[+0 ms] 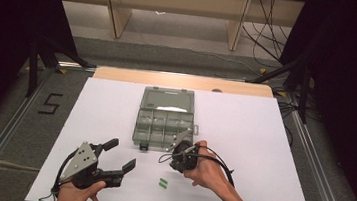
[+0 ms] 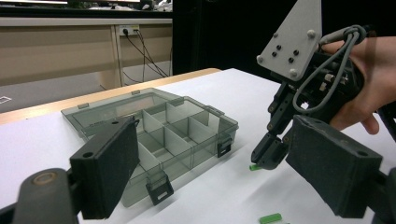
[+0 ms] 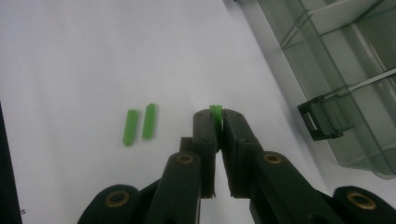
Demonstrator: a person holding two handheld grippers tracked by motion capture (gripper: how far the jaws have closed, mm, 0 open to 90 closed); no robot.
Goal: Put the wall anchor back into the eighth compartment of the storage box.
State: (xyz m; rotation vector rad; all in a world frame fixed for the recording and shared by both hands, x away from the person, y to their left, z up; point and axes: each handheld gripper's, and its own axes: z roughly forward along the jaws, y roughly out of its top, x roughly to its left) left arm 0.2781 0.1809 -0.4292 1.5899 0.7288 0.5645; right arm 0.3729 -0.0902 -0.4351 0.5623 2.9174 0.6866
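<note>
You have a small green plastic stick [image 3: 215, 113] pinched at the tips of your right gripper [image 3: 216, 122], just above the white tabletop [image 1: 114, 114], at five o'clock from the open smoky-clear compartment box [image 1: 164, 119]. By my reading, next comes the carry to a compartment. Two more sticks [image 3: 140, 125] lie flat. Your left gripper [image 1: 119, 155] hangs wide, empty
</note>
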